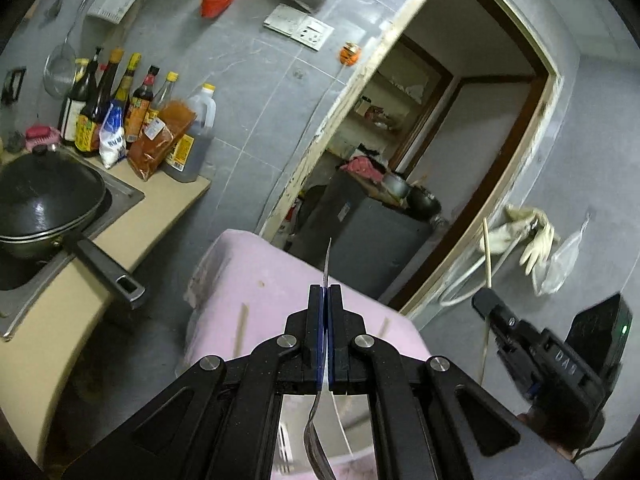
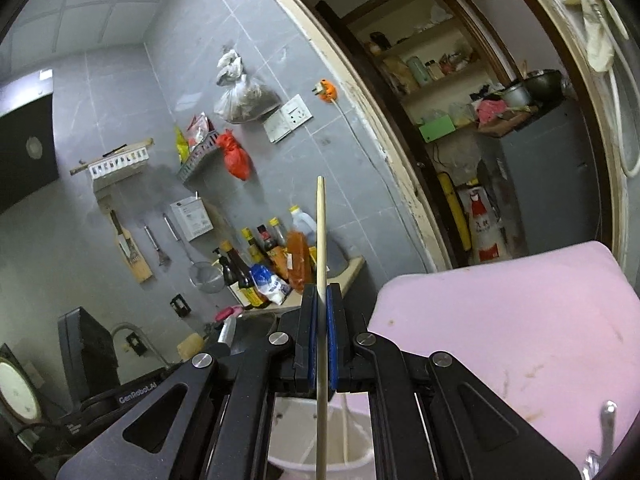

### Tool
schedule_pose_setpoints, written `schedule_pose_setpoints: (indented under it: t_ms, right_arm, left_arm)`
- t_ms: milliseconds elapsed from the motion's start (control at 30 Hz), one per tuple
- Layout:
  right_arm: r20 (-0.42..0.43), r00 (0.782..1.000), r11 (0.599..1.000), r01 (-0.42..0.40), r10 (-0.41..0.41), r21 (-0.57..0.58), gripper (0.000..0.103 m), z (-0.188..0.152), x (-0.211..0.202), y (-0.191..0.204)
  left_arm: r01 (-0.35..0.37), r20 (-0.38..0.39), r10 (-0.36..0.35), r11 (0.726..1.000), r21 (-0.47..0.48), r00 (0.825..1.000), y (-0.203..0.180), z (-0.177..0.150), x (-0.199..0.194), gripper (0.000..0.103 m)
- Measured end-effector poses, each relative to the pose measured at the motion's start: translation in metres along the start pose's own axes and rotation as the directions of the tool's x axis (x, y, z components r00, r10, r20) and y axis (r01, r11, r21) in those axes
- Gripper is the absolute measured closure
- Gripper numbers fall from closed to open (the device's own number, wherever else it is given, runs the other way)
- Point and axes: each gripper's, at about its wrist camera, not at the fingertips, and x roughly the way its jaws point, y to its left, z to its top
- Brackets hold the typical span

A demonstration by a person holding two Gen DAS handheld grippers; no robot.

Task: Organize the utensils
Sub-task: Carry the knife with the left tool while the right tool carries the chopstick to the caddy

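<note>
My left gripper [image 1: 325, 289] is shut on a metal utensil [image 1: 326, 264]. Its thin handle sticks up past the fingertips and its wider end [image 1: 316, 440] hangs below the jaws. My right gripper [image 2: 322, 286] is shut on a wooden chopstick [image 2: 320, 232] that stands upright, its lower end reaching into a white holder [image 2: 352, 462] below, where another chopstick [image 2: 344, 428] leans. The right gripper with its chopstick also shows in the left wrist view [image 1: 486, 300]. Two chopsticks [image 1: 241, 330] lie on the pink-covered table [image 1: 264, 276]. Another metal utensil [image 2: 606, 428] lies on the pink cloth [image 2: 520, 320].
A black wok [image 1: 44, 200] with a long handle sits on the counter [image 1: 80, 300] at left, beside sauce bottles [image 1: 132, 112]. A doorway [image 1: 420, 160] with a grey cabinet opens behind the table. Rubber gloves [image 1: 528, 236] hang on the right wall.
</note>
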Motion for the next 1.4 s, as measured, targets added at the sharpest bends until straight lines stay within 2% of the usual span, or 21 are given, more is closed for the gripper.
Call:
schedule_pose_setpoints:
  t_ms: [167, 367, 500, 600, 700, 967, 1067, 1233, 1400]
  right_arm:
    - [0.082, 0.996, 0.999, 0.035, -0.034, -0.019, 0.1, -0.015, 0.017, 0.0]
    - [0.179, 0.982, 0.997, 0.072, -0.065, -0.036, 0.1, -0.037, 0.027, -0.006]
    - [0.224, 0.973, 0.991, 0.088, -0.063, -0.103, 0.1, -0.046, 0.031, 0.001]
    - [0.244, 0.967, 0.982, 0.109, -0.07, -0.152, 0.1, -0.052, 0.032, 0.005]
    - [0.243, 0.967, 0.976, 0.12, -0.073, -0.183, 0.1, -0.058, 0.034, 0.007]
    - [0.219, 0.973, 0.975, 0.116, -0.073, -0.189, 0.1, -0.069, 0.04, 0.005]
    - [0.21, 0.975, 0.973, 0.117, -0.074, -0.201, 0.1, -0.072, 0.04, 0.007]
    - [0.202, 0.976, 0.972, 0.119, -0.077, -0.204, 0.1, -0.076, 0.039, 0.006]
    - [0.187, 0.979, 0.973, 0.119, -0.081, -0.198, 0.1, -0.079, 0.036, 0.005]
  left_arm:
    - [0.046, 0.053, -0.043, 0.998, -0.045, 0.998, 0.029, 0.01, 0.012, 0.103]
    - [0.007, 0.163, -0.006, 1.0, -0.004, 0.987, 0.037, -0.005, 0.014, 0.103]
    - [-0.05, 0.243, 0.035, 0.997, 0.06, 0.969, 0.031, -0.022, 0.01, 0.103]
    - [-0.105, 0.31, 0.071, 0.99, 0.093, 0.948, 0.027, -0.033, 0.006, 0.103]
    - [-0.134, 0.352, 0.079, 0.982, 0.134, 0.933, 0.025, -0.042, 0.005, 0.103]
    - [-0.188, 0.42, 0.079, 0.956, 0.224, 0.904, 0.018, -0.057, 0.002, 0.103]
    - [-0.199, 0.425, 0.071, 0.943, 0.265, 0.902, 0.014, -0.062, 0.005, 0.103]
    - [-0.204, 0.418, 0.075, 0.94, 0.274, 0.906, 0.015, -0.069, 0.01, 0.103]
    - [-0.206, 0.391, 0.082, 0.936, 0.286, 0.917, 0.016, -0.07, 0.011, 0.103]
